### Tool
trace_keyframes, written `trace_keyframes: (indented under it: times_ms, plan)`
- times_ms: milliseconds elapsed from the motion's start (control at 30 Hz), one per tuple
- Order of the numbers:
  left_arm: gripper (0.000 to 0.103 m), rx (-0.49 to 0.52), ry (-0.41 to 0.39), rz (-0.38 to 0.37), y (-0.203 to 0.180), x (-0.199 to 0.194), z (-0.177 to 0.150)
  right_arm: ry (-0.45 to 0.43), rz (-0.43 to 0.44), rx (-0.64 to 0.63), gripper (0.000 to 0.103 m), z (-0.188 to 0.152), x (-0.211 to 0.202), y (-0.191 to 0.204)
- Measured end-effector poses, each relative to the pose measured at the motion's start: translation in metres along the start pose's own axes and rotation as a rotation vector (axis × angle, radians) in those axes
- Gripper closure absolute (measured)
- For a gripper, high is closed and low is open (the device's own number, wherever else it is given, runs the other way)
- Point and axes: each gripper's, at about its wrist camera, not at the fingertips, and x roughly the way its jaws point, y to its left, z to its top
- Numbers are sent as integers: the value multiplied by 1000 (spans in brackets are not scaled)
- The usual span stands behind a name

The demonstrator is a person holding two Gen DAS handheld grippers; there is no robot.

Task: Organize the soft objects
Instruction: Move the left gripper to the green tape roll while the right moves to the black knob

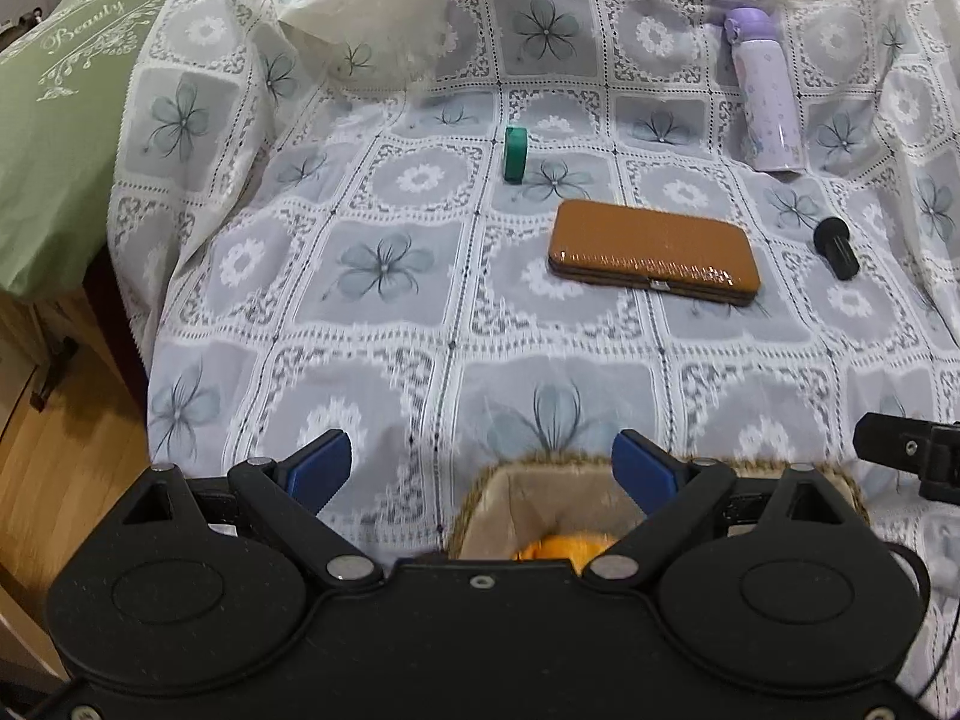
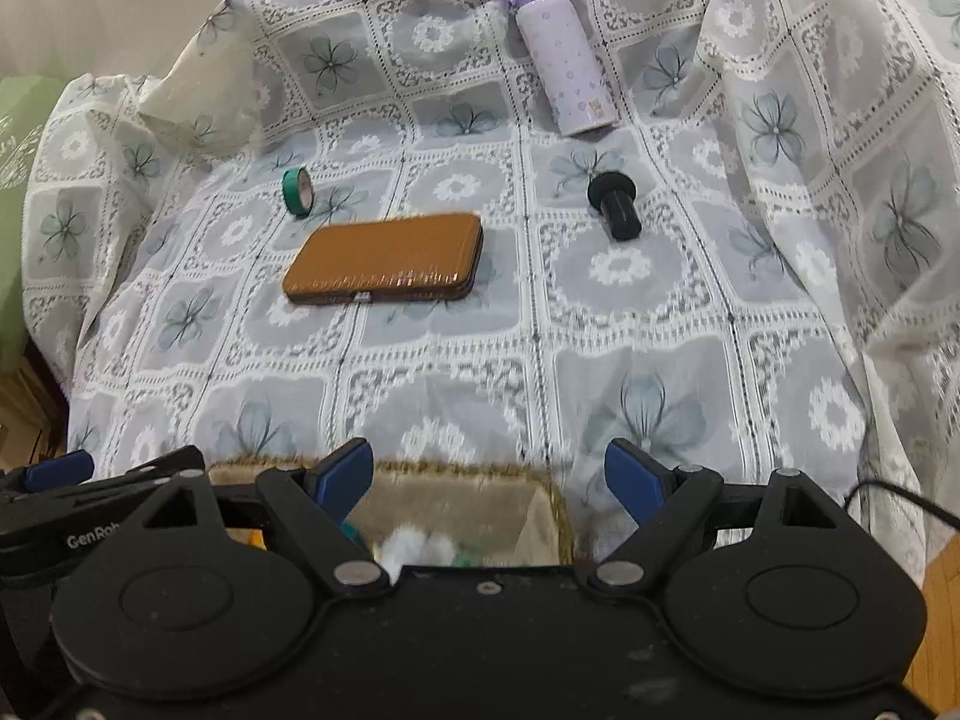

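Basket [image 2: 543, 519], apparently holding soft toys already: my left hand-held gripper [image 1: 483, 468] and right hand-held gripper [image 2: 489, 477] both gaping, empty; hard items stay put.

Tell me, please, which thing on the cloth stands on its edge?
The green tape roll: it stands on its rim, whereas the brown case, purple bottle and black knob lie flat.

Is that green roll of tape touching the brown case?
Apart. The right wrist view shows a strip of patterned cloth between the green tape roll and the brown case; the left wrist view shows the same gap.
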Motion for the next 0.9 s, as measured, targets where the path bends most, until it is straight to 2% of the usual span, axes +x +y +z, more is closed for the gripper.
trace_keyframes:
  times_ms: [233,400,633,767,900]
  plan:
    - [12,15,-14,-10,-3,22,19,-78,-30,10,18,21,29,-5]
    - [12,18,-19,-6,-4,41,34,-152,-106,-12,18,43,54,-13]
    - [12,17,-21,-2,-7,65,55,-195,-236,-31,18,73,90,-30]
    - [12,22,-40,-2,-10,75,69,-230,-266,-10,18,91,111,-42]
    - [12,17,-54,1,-12,87,88,-273,-309,-42,18,99,132,-45]
